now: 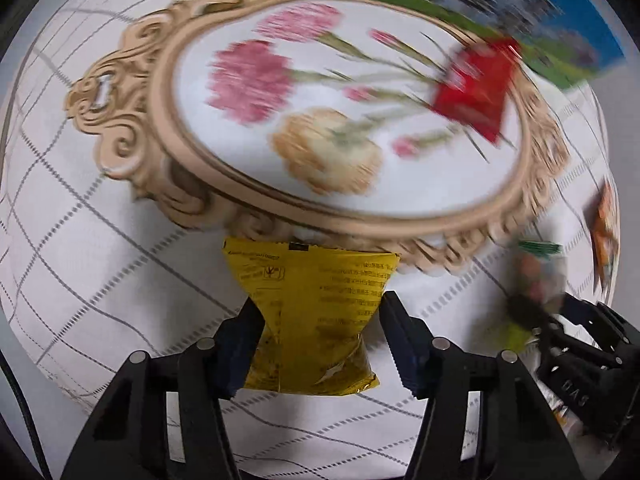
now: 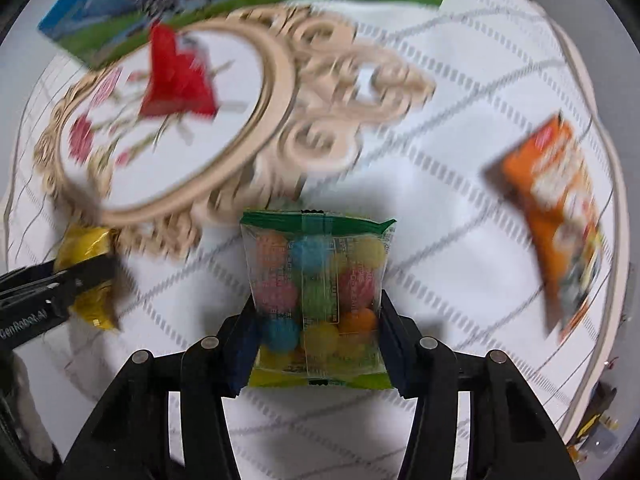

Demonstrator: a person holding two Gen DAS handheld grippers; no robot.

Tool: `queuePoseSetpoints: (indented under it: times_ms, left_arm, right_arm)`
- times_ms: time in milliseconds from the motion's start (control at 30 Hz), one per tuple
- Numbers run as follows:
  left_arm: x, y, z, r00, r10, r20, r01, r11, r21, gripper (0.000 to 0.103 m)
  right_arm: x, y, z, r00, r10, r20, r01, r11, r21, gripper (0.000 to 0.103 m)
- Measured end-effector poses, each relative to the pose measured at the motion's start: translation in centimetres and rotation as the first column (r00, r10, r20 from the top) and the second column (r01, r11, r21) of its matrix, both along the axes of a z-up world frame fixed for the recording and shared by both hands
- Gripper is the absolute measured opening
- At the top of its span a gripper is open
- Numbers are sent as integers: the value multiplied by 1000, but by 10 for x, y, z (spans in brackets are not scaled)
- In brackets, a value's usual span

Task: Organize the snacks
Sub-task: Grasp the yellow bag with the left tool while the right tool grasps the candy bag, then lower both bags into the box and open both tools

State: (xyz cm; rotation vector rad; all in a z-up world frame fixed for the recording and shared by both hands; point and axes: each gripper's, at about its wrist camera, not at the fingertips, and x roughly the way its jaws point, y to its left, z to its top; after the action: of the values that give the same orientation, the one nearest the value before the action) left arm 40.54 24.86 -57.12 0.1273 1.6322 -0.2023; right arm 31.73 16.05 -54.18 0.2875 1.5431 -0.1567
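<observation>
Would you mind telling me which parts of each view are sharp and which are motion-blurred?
Left wrist view: the yellow packet in the left gripper is sharp, the tray and red packet are smeared. Right wrist view: the candy bag in the right gripper is fairly sharp, the orange packet is streaked.

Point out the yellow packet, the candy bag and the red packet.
yellow packet [image 1: 316,320], left wrist view, printed middle.
candy bag [image 2: 318,296], right wrist view, clear middle.
red packet [image 2: 176,80], right wrist view, centre, lying on tray.

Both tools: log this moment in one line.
left tool: yellow packet | right tool: candy bag | tray: red packet
</observation>
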Motion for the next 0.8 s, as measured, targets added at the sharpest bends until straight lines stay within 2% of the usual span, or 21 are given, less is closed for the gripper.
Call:
queuePoseSetpoints:
  times_ms: [133, 200, 267, 300, 367, 400, 433, 567, 633, 800]
  left_arm:
    - [-11, -12, -18, 999, -37, -36, 38, 999, 37, 63]
    - [-12, -9, -23, 999, -18, -35, 19, 999, 29, 63]
    - [-10, -8, -24, 1000, 7, -24, -7, 1000, 16, 61]
    - [-11, -7, -22, 1000, 6, -14, -6, 1000, 19, 54]
    - [-13, -5, -19, 1000, 7, -3, -7, 1000, 11, 46]
    - [-14, -6, -17, 1000, 7, 1, -7, 1000, 7, 43]
    - [-10, -2, -13, 1000, 6, 2, -6, 1000, -1, 42]
    - [-10, -7, 16, 999, -2, 40, 4, 999, -44, 42]
    - [-5, -11, 35, 998, -2, 64, 7, 997, -82, 42]
    - [17, -28, 103, 988, -7, 154, 35, 982, -183, 42]
  right_arm:
    - [-12, -1, 0, 1000, -22, -12, 23, 999, 49, 71]
    - [-12, -6, 3, 1000, -30, -9, 30, 999, 40, 71]
    - [-10, -13, 3, 999, -38, -10, 38, 998, 46, 71]
    - [-11, -16, 1, 999, -44, -14, 45, 998, 51, 71]
    - [-13, -16, 0, 999, -44, -1, 44, 998, 37, 67]
    - [-15, -14, -1, 999, -38, 10, 38, 999, 31, 56]
    - [-15, -11, 0, 999, -32, 18, 32, 999, 22, 56]
    - [-6, 19, 7, 998, -13, 57, 11, 1000, 19, 54]
    - [-2, 17, 18, 997, -14, 79, 12, 999, 37, 54]
    - [19, 4, 76, 982, -43, 184, 27, 995, 91, 54]
